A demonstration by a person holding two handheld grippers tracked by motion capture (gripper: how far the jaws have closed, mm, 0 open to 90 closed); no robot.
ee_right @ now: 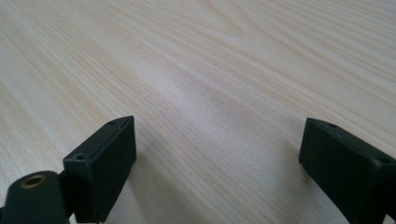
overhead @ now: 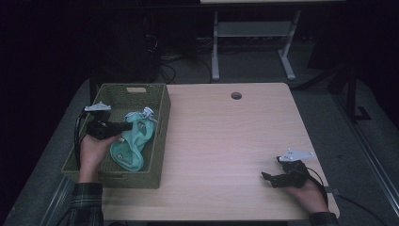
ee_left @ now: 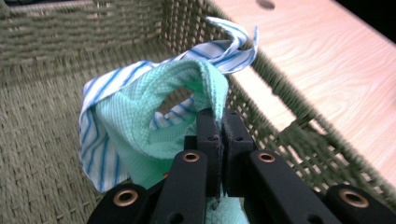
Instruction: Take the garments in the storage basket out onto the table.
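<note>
Pale wood-grain table under dim light, dark floor and a desk frame beyond — that is the setting. Nearest the person, the right gripper rests low over the bare tabletop by the near right corner; in the right gripper view its jaws stand spread wide, with only wood between them.

Off to the left, the left gripper reaches into the basket, a woven olive one that sits on the table's left edge. Its jaws are pressed together on a fold of the green cloth, pinching it right at the tips. Ahead of the jaws the fold arches up into a loop, and the striped cloth, blue and white, drapes around and beyond it, one corner curling up against the basket wall. Below and behind the tips the rest of the green cloth trails down to the basket floor.

As a judgement: both cloths are light, soft and limp, with nothing fragile about them. They will sag, swing and drag on the weave rather than hold any shape. The waffle texture should give the pads good purchase, so slipping looks unlikely. A doubled fold or hem is the best place to grip — a single thin layer could pull free, and the striped cloth may ride along tangled with the green one.
</note>
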